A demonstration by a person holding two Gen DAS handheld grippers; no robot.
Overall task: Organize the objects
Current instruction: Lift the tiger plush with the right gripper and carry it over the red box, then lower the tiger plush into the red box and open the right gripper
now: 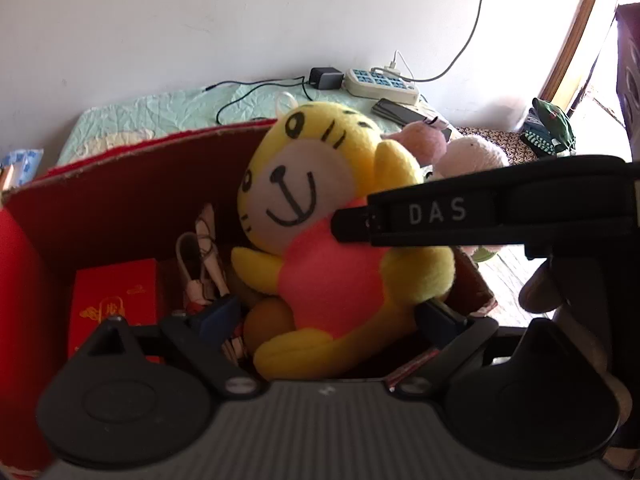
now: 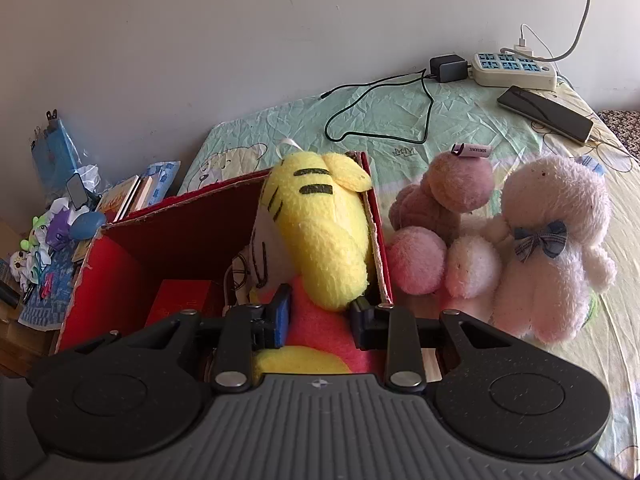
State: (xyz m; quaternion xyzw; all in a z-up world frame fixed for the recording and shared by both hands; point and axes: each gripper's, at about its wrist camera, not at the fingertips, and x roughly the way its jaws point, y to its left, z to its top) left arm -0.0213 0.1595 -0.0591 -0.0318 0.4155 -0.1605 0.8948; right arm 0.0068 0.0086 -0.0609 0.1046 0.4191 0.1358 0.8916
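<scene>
Yellow tiger plush (image 1: pixel 320 240) sits half in the red box (image 1: pixel 120 192), at the box's right-hand end, head up and poking above the rim, feet down among the stuff inside. Long axis roughly vertical, tilted a bit toward the box's right wall (image 2: pixel 376 240).

Right gripper (image 2: pixel 320 312): jaws narrow, pinched on the plush around arm/shoulder level, blue pad (image 2: pixel 282 316) on one side, black finger on the other. In the left wrist view it comes in from the box's right side, reaching across the plush's chest (image 1: pixel 360 224). So the right one has the toy.

Left gripper (image 1: pixel 328 320): jaws wide, straddling the plush's lower body; fingertips sit at either side of the hips, can't tell if pads touch. Not gripping, imo.

Inside the box, left of the plush: red packet (image 1: pixel 114 300), white cable + small bits (image 1: pixel 200 264). Room enough left of the plush.

Outside, just past the box's right wall on the bed (image 2: pixel 440 120): pink plush (image 2: pixel 440 216) and white plush w/ blue bow (image 2: pixel 552 248), touching each other, close to the box wall.

Key relation: plush is straight ahead of and below both grippers, right one nearer and already on it. Likely next = push it down into the box, then open. Risk: head catches on the right wall edge.
</scene>
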